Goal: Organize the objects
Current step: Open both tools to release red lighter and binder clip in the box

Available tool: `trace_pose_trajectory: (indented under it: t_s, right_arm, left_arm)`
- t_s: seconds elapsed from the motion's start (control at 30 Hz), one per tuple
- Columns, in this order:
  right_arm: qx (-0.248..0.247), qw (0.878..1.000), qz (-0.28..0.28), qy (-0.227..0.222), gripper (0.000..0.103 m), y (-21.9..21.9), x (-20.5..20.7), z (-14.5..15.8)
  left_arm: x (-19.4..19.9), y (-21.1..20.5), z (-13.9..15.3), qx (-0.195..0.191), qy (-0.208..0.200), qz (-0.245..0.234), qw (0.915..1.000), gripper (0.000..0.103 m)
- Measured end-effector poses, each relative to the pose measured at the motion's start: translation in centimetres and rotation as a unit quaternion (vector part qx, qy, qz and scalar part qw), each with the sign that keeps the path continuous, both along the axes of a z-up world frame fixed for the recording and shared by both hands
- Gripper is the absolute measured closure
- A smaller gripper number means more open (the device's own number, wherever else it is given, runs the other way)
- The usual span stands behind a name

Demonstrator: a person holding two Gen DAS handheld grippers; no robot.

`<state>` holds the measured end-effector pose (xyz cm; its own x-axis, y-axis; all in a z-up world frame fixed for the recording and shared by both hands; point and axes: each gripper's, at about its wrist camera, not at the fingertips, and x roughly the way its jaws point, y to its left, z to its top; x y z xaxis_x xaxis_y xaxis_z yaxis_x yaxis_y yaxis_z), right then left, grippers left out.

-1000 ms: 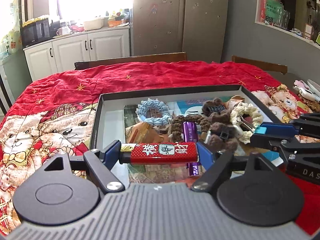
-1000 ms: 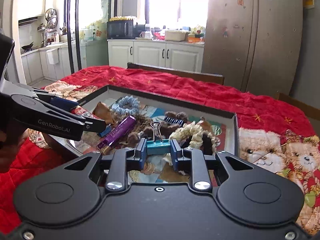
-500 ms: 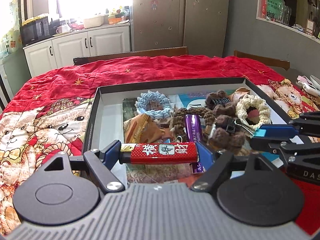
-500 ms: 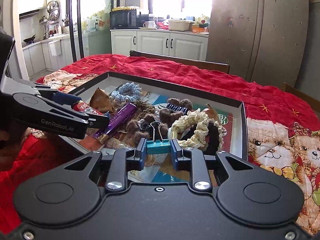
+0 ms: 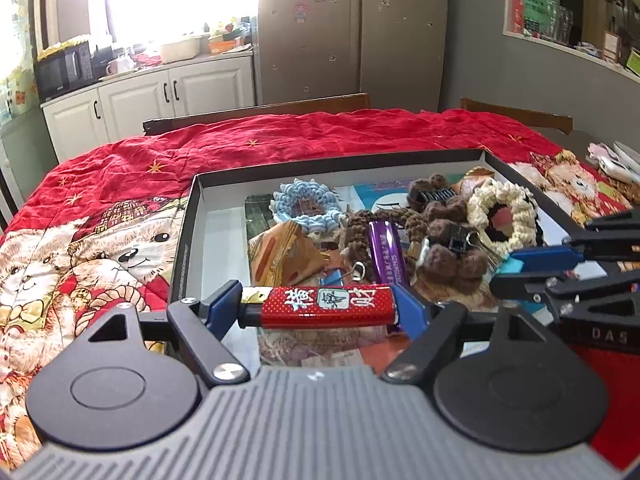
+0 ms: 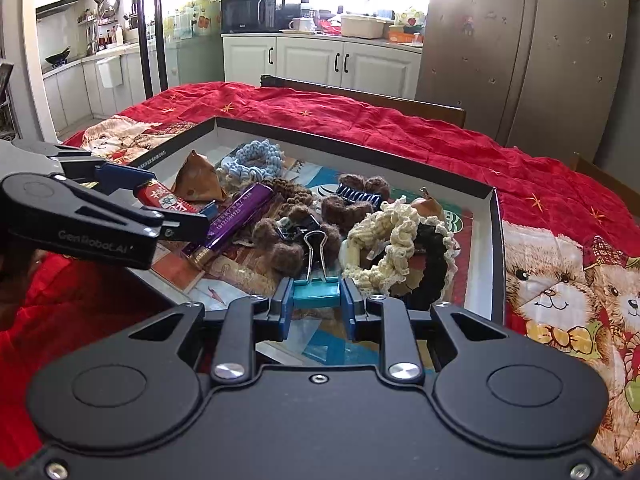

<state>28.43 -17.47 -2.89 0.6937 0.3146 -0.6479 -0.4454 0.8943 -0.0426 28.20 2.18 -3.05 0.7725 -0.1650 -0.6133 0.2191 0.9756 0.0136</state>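
My left gripper (image 5: 320, 306) is shut lengthwise on a red lighter (image 5: 326, 306) with white characters, held over the near edge of a shallow box (image 5: 192, 216). My right gripper (image 6: 316, 308) is shut on a teal binder clip (image 6: 316, 294), wire handles pointing forward, also above the box's near side. In the right wrist view the left gripper (image 6: 176, 216) with the red lighter (image 6: 160, 198) sits at the left. Inside the box lie a purple lighter (image 5: 386, 254), a blue crochet ring (image 5: 306, 204), a cream scrunchie (image 5: 502, 216) and brown fuzzy pieces (image 5: 448, 240).
The box rests on a red bear-print cloth (image 5: 100, 216) covering the table. A brown folded wrapper (image 6: 196, 182) and a black hair claw (image 6: 358, 198) lie among the clutter. Wooden chair backs (image 5: 260, 110) stand at the far edge; small items (image 5: 612, 164) lie at far right.
Both grippers keep their hold. The views have crept slightly closer over the box, so its contents sit nearer; the grips look the same.
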Motion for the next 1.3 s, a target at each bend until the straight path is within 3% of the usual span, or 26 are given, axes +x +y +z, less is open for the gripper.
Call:
trace_pose_trajectory:
  t_s: [0.33, 0.77, 0.87, 1.3]
  right_arm:
    - [-0.005, 1.0, 0.002, 0.005, 0.079, 0.2, 0.2, -0.1]
    - [-0.005, 1.0, 0.002, 0.02, 0.079, 0.4, 0.6, -0.3]
    - [-0.006, 1.0, 0.001, 0.021, 0.079, 0.5, 0.6, -0.3]
    - [-0.004, 1.0, -0.005, 0.022, 0.079, 0.6, 0.8, -0.4]
  left_arm:
    - [0.3, 0.7, -0.8, 0.019, 0.023, -0.004, 0.9995, 0.022]
    - [0.9, 0.6, -1.0, 0.009, 0.038, -0.02, 0.999, 0.022]
    - [1.0, 0.6, -1.0, 0.006, 0.04, -0.023, 0.9989, 0.016]
    - [1.2, 0.6, -1.0, 0.007, 0.042, -0.03, 0.9986, 0.011]
